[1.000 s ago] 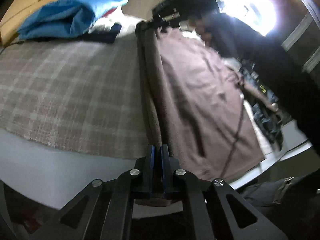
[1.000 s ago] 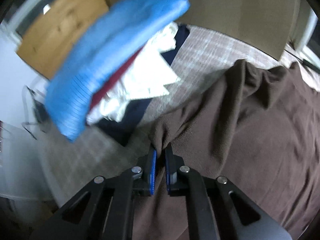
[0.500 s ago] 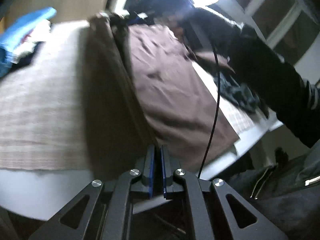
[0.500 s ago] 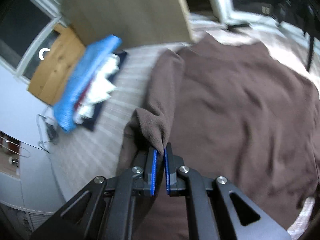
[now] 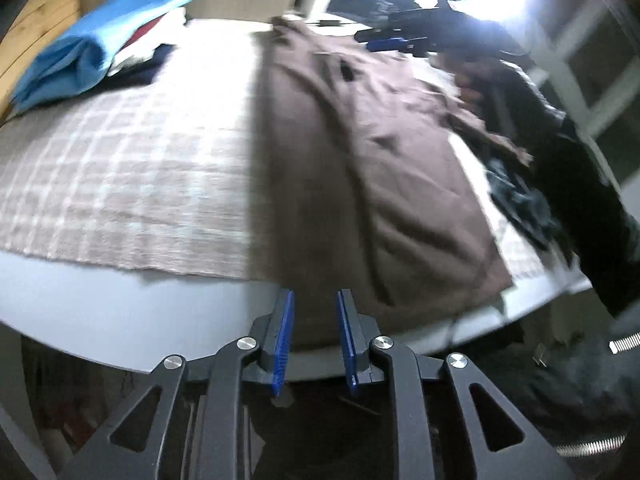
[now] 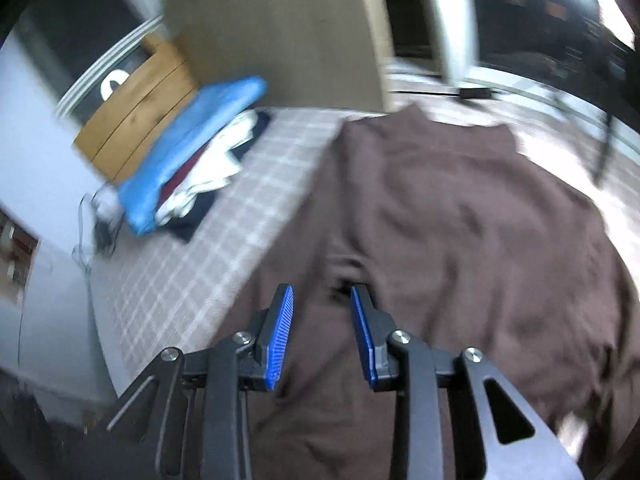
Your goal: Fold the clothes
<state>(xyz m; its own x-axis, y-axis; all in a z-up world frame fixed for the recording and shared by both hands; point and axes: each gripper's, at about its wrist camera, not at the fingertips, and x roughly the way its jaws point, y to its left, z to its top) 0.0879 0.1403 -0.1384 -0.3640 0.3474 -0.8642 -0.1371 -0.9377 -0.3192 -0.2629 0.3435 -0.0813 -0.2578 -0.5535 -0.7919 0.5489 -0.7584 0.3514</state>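
Soft, fuzzy brown fleece garment (image 5: 360,168) lies spread and rumpled over the checked beige woven cloth (image 5: 128,184), straight ahead of both tongs. Left tongs (image 5: 314,340), blue ribbed pads just parted, grip nothing, the hem just beyond the tips. Right tongs (image 6: 322,334) have just opened wider, empty above the fleece. A folded blue fabric stack (image 6: 188,148) sits far left.

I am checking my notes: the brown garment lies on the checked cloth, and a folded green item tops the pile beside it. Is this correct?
Not quite: the folded item on top of the pile is blue, not green, as the right wrist view shows. The brown garment does lie on the checked cloth.
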